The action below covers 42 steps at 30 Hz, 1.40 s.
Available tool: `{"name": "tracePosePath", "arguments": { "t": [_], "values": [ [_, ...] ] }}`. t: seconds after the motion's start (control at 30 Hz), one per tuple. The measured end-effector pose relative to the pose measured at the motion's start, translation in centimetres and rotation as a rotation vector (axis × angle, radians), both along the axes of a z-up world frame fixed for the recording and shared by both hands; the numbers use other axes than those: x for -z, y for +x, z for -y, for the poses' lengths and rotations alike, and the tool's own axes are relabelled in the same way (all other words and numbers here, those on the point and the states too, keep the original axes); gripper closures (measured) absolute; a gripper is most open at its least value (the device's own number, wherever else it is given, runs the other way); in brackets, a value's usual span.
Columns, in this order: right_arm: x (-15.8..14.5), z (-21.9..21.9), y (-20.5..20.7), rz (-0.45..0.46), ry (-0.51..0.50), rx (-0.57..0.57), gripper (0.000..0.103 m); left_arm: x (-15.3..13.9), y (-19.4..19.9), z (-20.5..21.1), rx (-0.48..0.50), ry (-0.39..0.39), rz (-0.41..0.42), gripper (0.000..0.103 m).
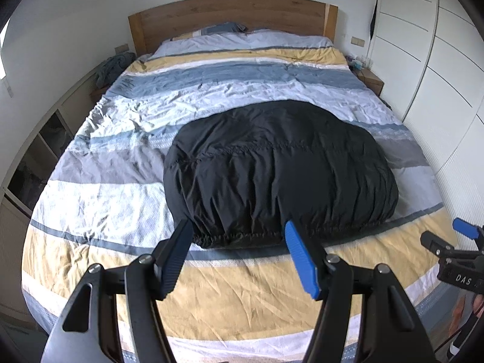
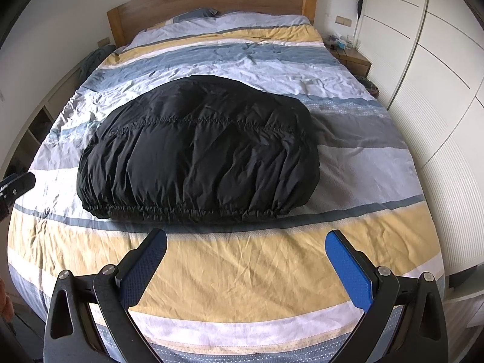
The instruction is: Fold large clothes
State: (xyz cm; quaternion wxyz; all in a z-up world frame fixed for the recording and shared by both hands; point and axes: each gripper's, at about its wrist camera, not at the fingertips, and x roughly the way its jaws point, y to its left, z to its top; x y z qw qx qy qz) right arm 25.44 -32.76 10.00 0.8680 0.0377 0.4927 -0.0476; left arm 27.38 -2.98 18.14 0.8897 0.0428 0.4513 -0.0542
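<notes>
A black padded garment [image 1: 281, 172] lies folded in a wide rounded bundle on the striped bed cover [image 1: 230, 287], its gathered hem toward me. It also shows in the right wrist view [image 2: 199, 157]. My left gripper [image 1: 239, 230] is open and empty, its fingertips just short of the hem's near edge. My right gripper [image 2: 246, 239] is open and empty, held a little back from the hem over the yellow stripe [image 2: 242, 263]. The right gripper [image 1: 466, 233] shows at the right edge of the left wrist view; the left gripper's finger [image 2: 18, 184] shows at the left edge of the right wrist view.
The bed has a wooden headboard [image 1: 230, 15] and pillows at the far end. White wardrobe doors [image 1: 438, 60] run along the right. A bedside table [image 2: 351, 57] stands at the far right. Open shelves [image 1: 45, 151] line the left wall.
</notes>
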Motion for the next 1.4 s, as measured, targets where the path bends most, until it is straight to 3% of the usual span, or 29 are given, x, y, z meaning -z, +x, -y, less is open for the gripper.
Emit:
{"name": "tracePosePath", "arguments": {
  "t": [0.67, 1.4],
  "values": [
    [1.1, -0.3, -0.8, -0.026, 0.003, -0.012, 0.0, 3.6, -0.7, 1.3, 0.011, 0.062, -0.114, 0.041],
    [0.5, -0.7, -1.4, -0.023, -0.048, 0.0, 0.0, 4.2, -1.9, 1.4, 0.023, 0.072, -0.132, 0.041]
  ]
}}
